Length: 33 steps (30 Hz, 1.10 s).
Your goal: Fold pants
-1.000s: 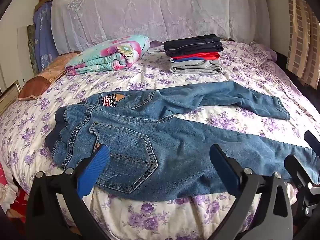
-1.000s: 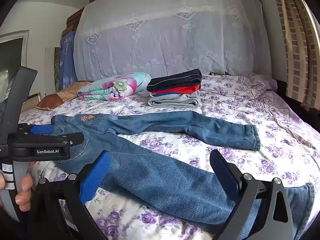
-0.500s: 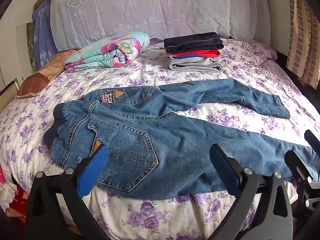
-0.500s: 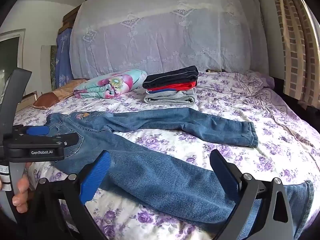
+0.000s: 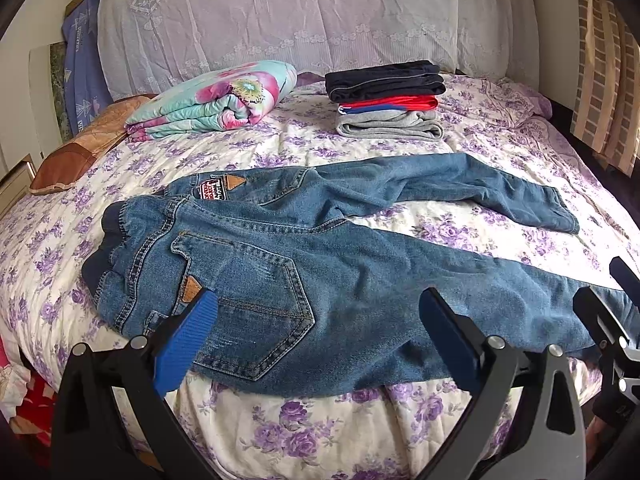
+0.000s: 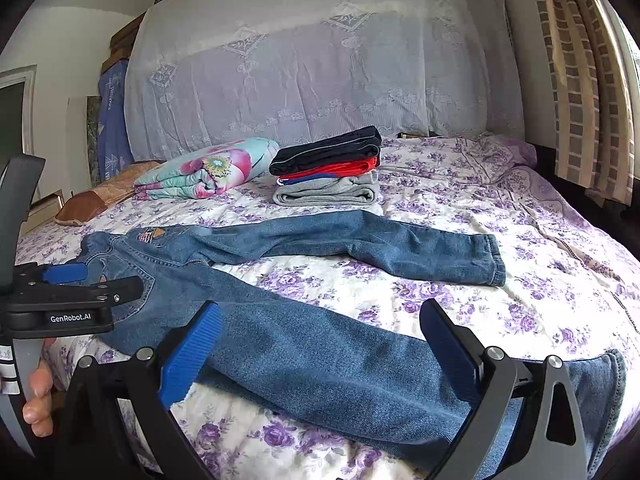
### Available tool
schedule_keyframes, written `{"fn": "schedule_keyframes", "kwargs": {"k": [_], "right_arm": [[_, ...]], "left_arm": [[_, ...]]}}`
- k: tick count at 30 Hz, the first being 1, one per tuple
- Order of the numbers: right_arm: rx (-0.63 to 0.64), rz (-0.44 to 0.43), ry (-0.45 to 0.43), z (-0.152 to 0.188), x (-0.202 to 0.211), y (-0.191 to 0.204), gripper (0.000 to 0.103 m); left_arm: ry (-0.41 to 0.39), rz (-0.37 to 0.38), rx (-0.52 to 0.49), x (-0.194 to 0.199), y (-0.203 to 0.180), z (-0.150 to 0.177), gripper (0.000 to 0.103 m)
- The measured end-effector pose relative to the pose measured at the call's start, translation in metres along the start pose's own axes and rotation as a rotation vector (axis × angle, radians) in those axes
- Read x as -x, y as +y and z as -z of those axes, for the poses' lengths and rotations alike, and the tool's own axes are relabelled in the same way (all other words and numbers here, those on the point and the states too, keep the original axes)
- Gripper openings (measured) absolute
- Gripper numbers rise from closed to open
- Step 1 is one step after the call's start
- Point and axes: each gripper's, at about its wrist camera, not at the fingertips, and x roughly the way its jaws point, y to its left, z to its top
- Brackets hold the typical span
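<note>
Left wrist: jeans [image 5: 320, 264] unfolded (legs splayed).

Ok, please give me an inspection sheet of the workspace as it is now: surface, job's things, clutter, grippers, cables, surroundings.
Surface: bed with purple floral cover, lightly wrinkled.
Job's things: jeans spread flat, unfolded, legs apart, waistband toward the left.
Clutter: stack of folded clothes; rolled floral quilt; brown cushion, all behind the jeans.
Grippers: left gripper open, over the seat, holding nothing; right gripper open, over the near leg, holding nothing.
Cables: nothing seen.
Surroundings: lace-covered headboard; curtain at right.
</note>
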Motion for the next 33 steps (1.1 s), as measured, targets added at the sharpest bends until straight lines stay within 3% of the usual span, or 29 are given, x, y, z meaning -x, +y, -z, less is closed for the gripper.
{"fn": "schedule_keyframes", "kwargs": {"k": [33], "right_arm": [[0.013,0.007,0.005,0.0004,-0.001,0.0043,0.1]], "left_arm": [[0.01,0.008,0.009,-0.0024,0.0005,0.001,0.098]]}}
